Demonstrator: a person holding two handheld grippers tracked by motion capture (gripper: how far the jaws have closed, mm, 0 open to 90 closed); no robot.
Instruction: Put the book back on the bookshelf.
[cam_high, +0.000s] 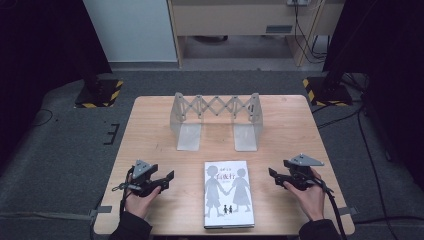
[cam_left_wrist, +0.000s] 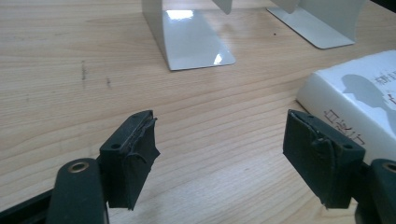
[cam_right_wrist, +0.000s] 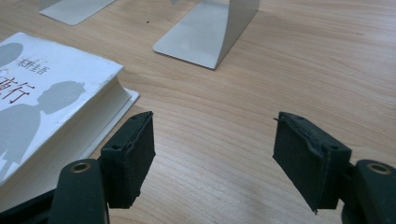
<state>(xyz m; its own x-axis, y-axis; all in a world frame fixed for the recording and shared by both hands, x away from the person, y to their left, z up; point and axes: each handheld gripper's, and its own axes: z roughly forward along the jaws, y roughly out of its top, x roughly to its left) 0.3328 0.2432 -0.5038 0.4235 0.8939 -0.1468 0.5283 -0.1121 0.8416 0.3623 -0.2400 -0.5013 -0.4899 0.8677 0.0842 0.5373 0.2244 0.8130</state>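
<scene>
One white hardcover book flat at near centre of wooden bench. One grey metal expanding book rack behind. Two grippers, left and right, flanking book; fingers spread, empty.

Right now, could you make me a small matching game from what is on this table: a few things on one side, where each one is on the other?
Things:
1. book
2. rack
3. left gripper
4. right gripper

Places or states:
A. left of the book, jaws open, holding nothing
B. standing at the far middle of the table
C. lying flat at the near edge, cover up
D. right of the book, jaws open, holding nothing

Pairs: 1-C, 2-B, 3-A, 4-D
</scene>
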